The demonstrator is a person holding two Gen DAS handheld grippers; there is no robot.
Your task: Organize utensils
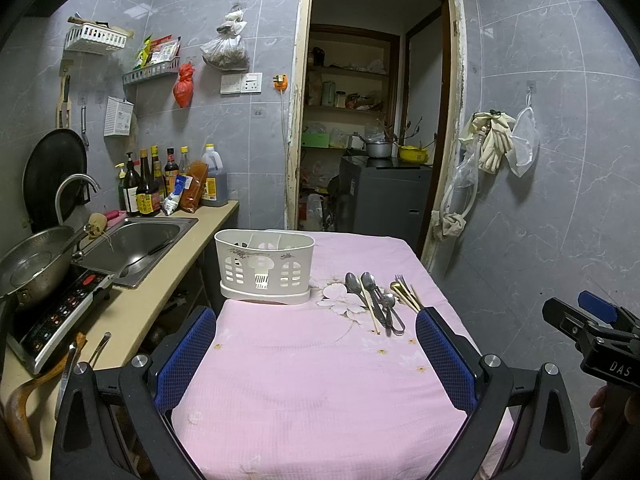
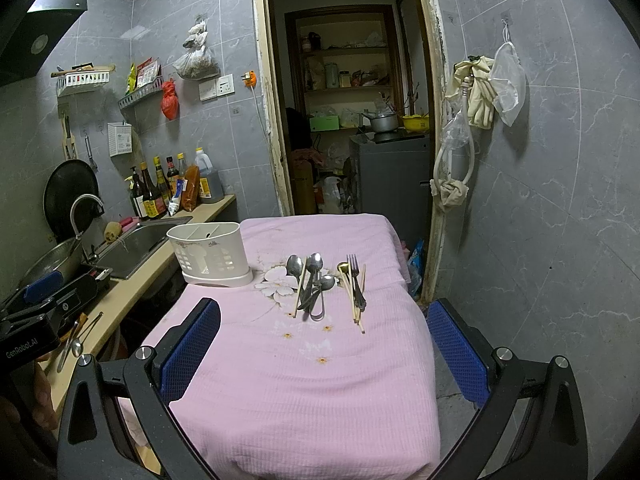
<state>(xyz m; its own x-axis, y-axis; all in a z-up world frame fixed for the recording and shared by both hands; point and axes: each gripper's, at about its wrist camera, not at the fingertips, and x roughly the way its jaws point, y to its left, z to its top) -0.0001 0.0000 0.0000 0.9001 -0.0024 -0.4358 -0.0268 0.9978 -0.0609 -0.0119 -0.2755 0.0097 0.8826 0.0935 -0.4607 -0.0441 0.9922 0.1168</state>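
Note:
A white plastic utensil holder (image 1: 265,265) (image 2: 209,254) with divided compartments stands empty on the far left of the pink tablecloth (image 1: 320,380) (image 2: 312,380). To its right lies a loose pile of utensils: steel spoons (image 1: 370,286) (image 2: 314,276), a fork (image 2: 355,276), a gold spoon (image 2: 343,268) and wooden chopsticks (image 1: 370,310) (image 2: 299,290). My left gripper (image 1: 316,314) hovers open over the near part of the table, nothing between its blue pads. My right gripper (image 2: 324,308) is open too, short of the pile. Each gripper shows at the edge of the other's view.
A counter on the left holds a steel sink (image 1: 136,244), an induction cooker (image 1: 60,316) with a pan, sauce bottles (image 1: 152,184) and a few utensils at the near end. An open doorway (image 1: 372,120) lies behind the table. Gloves and bags hang on the right wall (image 1: 496,140).

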